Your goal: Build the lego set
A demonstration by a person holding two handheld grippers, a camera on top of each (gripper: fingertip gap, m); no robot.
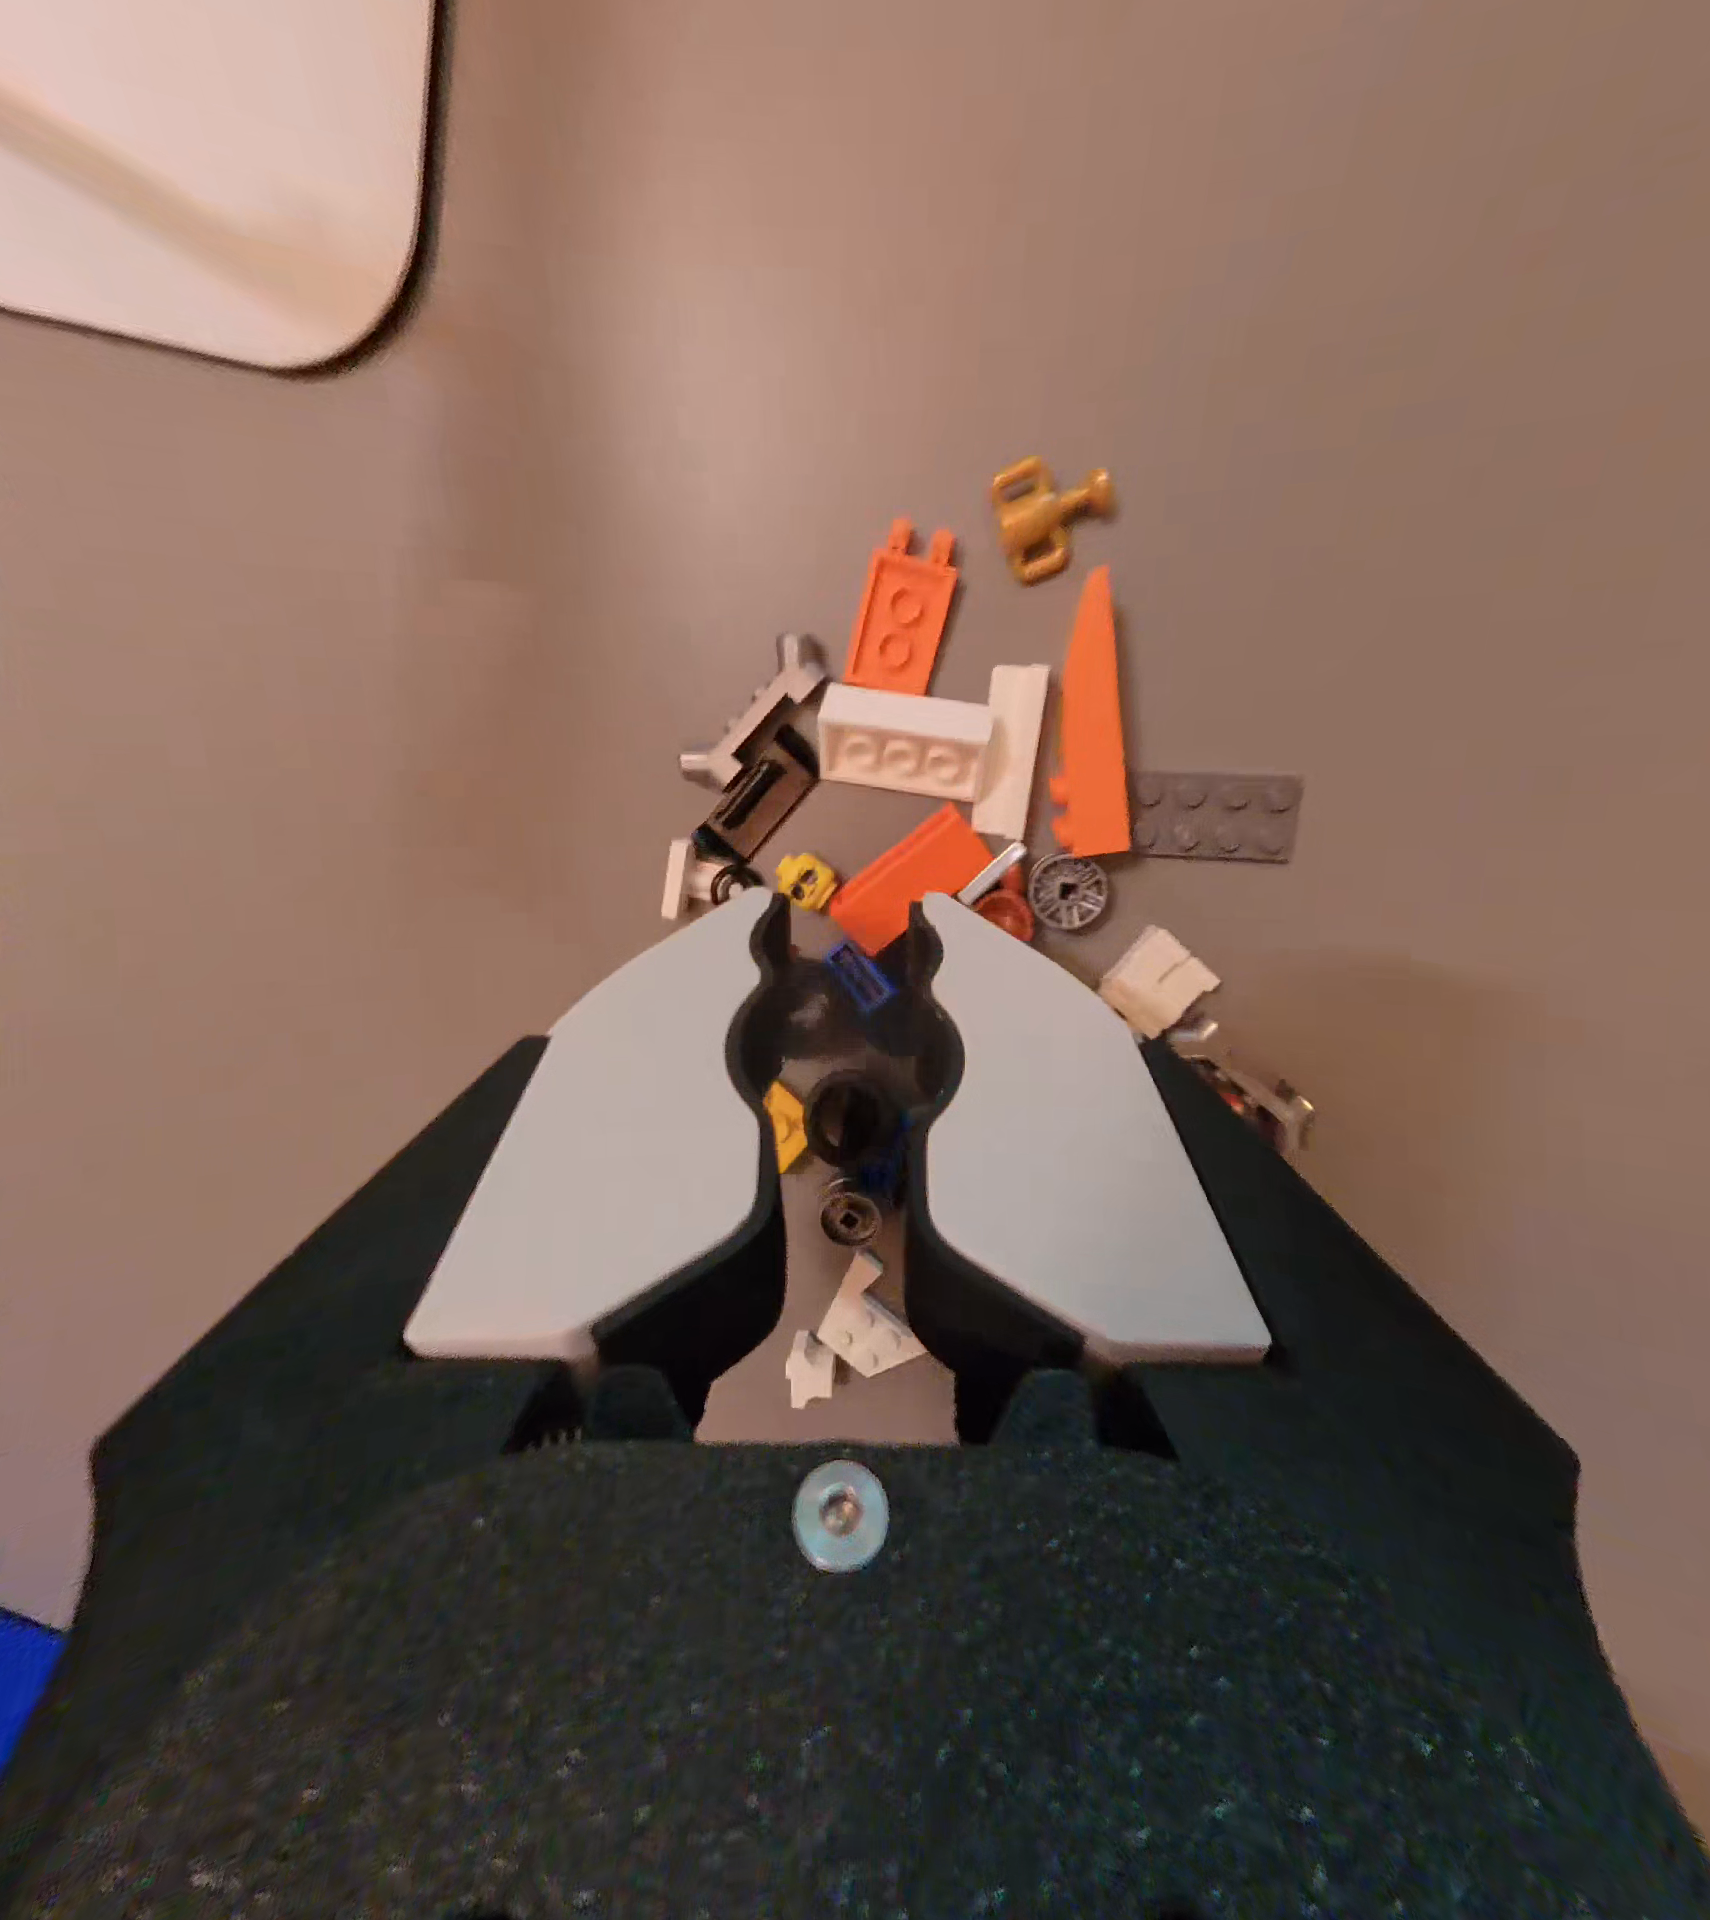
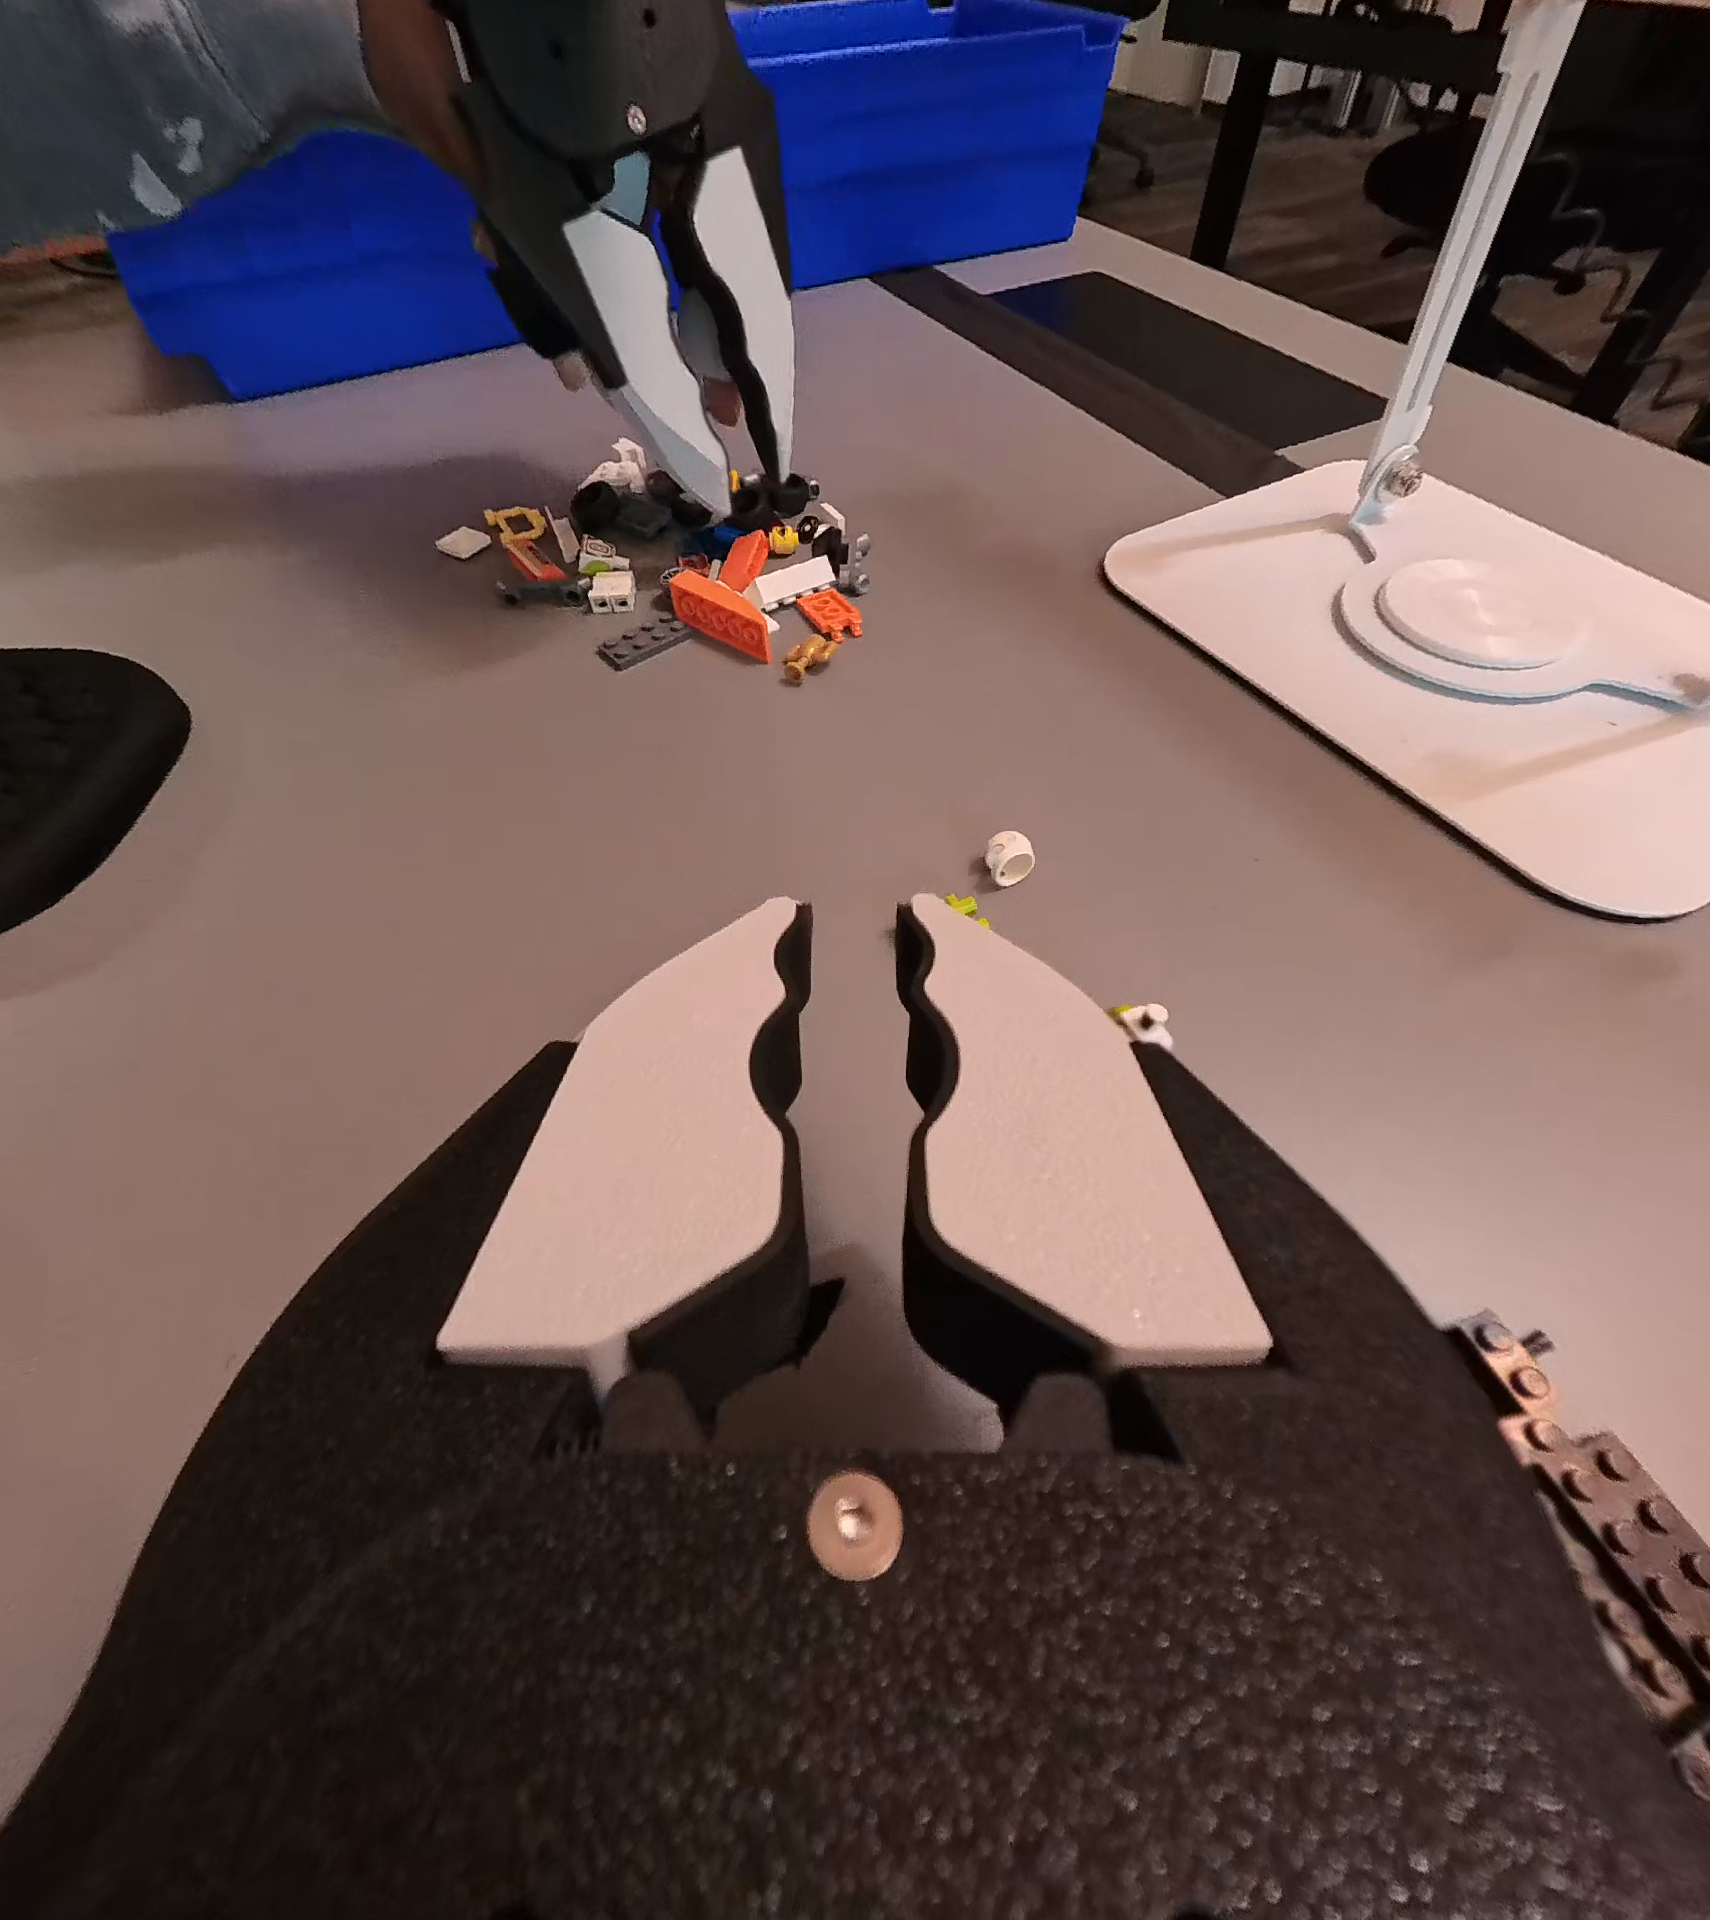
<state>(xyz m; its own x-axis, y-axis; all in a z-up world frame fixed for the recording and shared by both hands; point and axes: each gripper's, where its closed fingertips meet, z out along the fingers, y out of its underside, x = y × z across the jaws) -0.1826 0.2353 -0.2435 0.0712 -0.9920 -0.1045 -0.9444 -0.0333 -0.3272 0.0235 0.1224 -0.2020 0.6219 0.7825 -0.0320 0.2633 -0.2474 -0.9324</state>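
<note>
- Left hand-held gripper (image 1: 846,920) hangs over the lego pile (image 2: 685,566) on the far worktop (image 2: 415,831), fingers parted around a black wheel (image 1: 846,1117), likely selecting it.
- Right hand-held gripper (image 2: 853,914) waits near, parted, empty, beside a dark studded plate (image 2: 1651,1558).

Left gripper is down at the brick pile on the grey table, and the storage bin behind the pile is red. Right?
Not quite: the storage bin is blue, as the right wrist view shows. The rest holds: the left gripper is down at the brick pile on the grey table.
</note>
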